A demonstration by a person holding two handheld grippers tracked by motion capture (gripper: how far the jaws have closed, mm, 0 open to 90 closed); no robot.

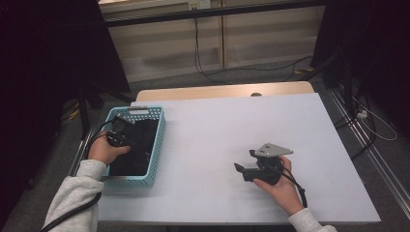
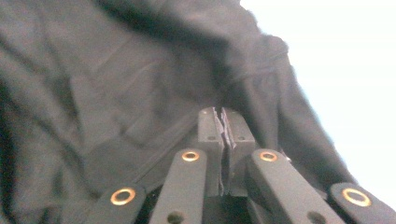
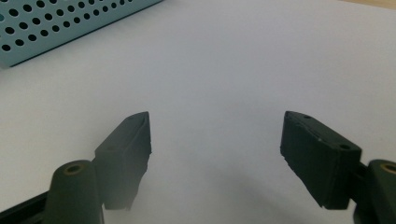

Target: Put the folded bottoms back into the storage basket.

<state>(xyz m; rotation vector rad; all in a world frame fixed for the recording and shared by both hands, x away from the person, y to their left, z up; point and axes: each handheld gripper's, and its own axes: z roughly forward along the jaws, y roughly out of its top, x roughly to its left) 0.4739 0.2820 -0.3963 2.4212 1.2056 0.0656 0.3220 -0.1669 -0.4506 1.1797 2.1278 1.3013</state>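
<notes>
The white rectangular table (image 1: 217, 145) lies under both tools, and the light blue perforated plastic basket (image 1: 159, 140) stands on it around the left gripper (image 1: 121, 131), well away to the left of the right gripper (image 1: 245, 163). The dark crumpled cloth garment (image 2: 116, 93) fills that basket beneath and ahead of the left gripper, whose jaws are pressed together with a fold of the fabric pinched between them. The right gripper hovers over bare tabletop with its jaws spread wide and nothing between them, a corner of the basket far ahead on its left.
</notes>
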